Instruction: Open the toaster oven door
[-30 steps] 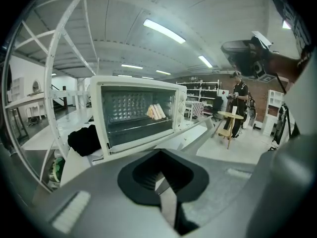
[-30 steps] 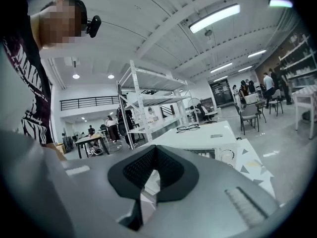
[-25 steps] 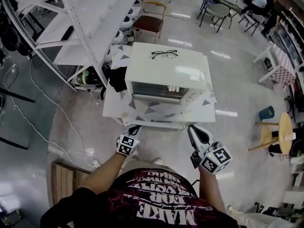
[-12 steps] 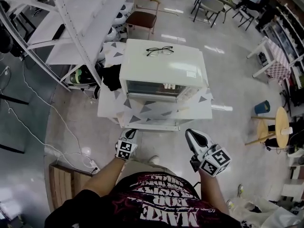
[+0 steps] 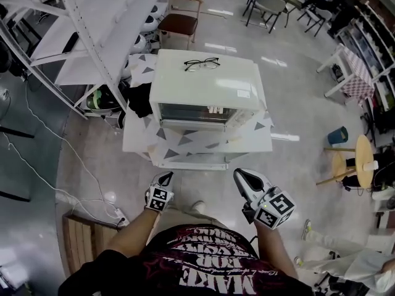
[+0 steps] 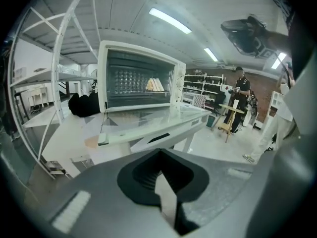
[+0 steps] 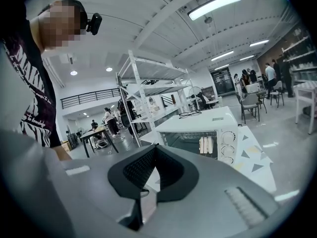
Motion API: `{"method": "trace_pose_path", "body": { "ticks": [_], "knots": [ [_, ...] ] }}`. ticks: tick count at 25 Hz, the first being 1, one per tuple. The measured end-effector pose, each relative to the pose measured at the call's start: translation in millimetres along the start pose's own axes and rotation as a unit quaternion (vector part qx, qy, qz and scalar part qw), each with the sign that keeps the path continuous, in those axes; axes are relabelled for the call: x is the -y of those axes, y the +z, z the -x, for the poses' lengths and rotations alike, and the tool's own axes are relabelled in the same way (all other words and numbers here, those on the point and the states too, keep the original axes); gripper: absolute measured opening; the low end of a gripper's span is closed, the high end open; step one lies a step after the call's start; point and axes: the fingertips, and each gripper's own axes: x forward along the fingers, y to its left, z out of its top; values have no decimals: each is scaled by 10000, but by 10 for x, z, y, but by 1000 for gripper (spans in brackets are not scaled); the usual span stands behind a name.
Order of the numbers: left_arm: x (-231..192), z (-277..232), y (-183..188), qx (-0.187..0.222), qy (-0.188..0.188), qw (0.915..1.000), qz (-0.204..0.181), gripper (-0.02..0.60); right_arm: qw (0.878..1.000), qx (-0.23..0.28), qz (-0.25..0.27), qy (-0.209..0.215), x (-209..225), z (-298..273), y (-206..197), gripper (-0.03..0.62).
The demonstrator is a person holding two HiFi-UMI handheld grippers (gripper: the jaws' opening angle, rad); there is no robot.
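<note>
The toaster oven stands on a white table with a grey triangle pattern, directly ahead of the person. A pair of glasses lies on its roof.

The left gripper view shows the oven door folded down to roughly level, projecting toward the person from the bottom of the front. The cavity is exposed, and the rack and what look like slices of toast are visible inside. On this evidence I judge the opening step complete. Nothing remains to be done to the door.

The left gripper is held low in front of the person's body, near the table's front edge but clear of the door. Its jaws are closed together with nothing between them. The right gripper hangs at a similar height, also apart from the oven. Its jaws likewise meet at the tips and are empty.

Neither tool touches the appliance.
</note>
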Motion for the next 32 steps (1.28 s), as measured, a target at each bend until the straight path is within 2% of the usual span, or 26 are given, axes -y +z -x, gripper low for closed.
{"method": "trace_pose_path", "body": {
  "ticks": [5,11,15,20,25,32],
  "knots": [
    [195,176,276,169,-309,9993,-123,8,9998,126,20,144,-34,-29,40,28],
    [320,408,788,723,-573,9957,-76,6,9986,136,441,250,-111,-66,65,26],
    [282,607,1150,939,-381,9948,37,6,9967,63,766,243,-136,-76,54,26],
    [188,851,1570,1234,-171,9917,317,6,9958,106,863,282,-158,-79,58,26],
    [135,1012,1775,1057,114,9943,118,6,9963,143,808,271,-152,-44,71,26],
    [185,1286,2179,1517,94,9884,58,6,9963,204,787,273,-137,-13,120,26]
  ]
}}
